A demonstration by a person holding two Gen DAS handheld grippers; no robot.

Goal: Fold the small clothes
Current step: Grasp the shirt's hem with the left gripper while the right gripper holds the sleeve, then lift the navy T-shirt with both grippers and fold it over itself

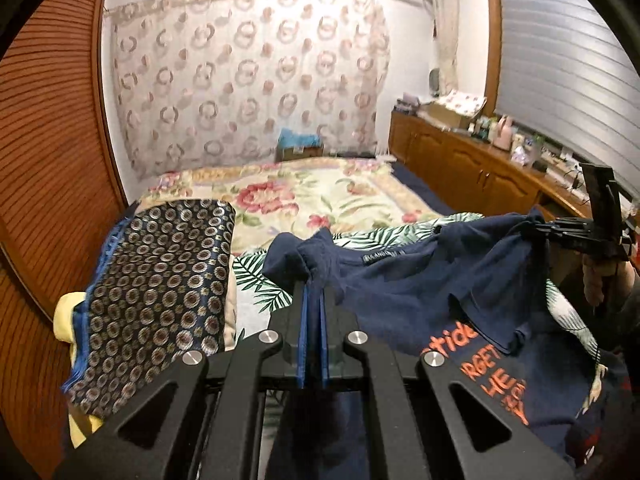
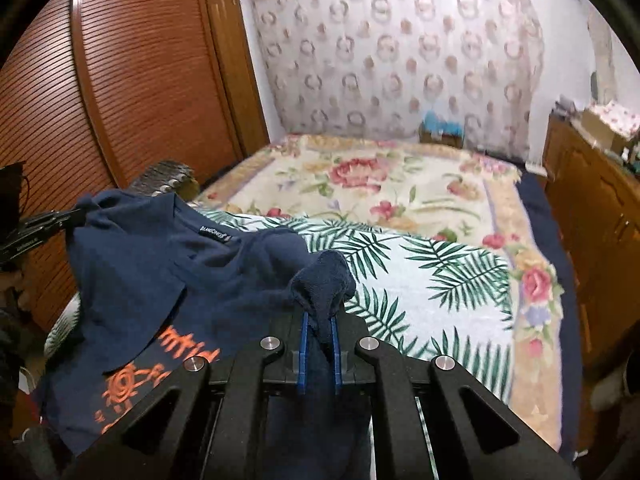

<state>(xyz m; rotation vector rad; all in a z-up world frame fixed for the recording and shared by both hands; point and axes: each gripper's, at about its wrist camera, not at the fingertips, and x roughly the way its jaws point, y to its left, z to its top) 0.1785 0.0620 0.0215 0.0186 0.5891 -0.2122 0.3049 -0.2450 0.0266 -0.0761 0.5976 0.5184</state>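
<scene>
Both grippers, left gripper (image 1: 314, 292) and right gripper (image 2: 320, 312), pinch a navy shirt (image 1: 400, 284) above the bed (image 2: 400, 184), near its foot edge; wooden cabinets (image 1: 460, 160) line the right wall.

Location: home bedroom. Indicators: bed (image 2: 400, 184) with floral cover, patterned curtain (image 1: 248, 76), louvred wardrobe doors (image 2: 132, 88), cluttered wooden sideboard (image 1: 472, 164).

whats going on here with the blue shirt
A person holds a gripper in each hand, and both are clamped on a navy t-shirt with orange print. The left gripper pinches one bunched part of the top and the right gripper another, so the shirt hangs stretched between them above the palm-leaf cloth on the bed. No fold shows yet. A patterned folded cloth sits on a pile at the left.
</scene>
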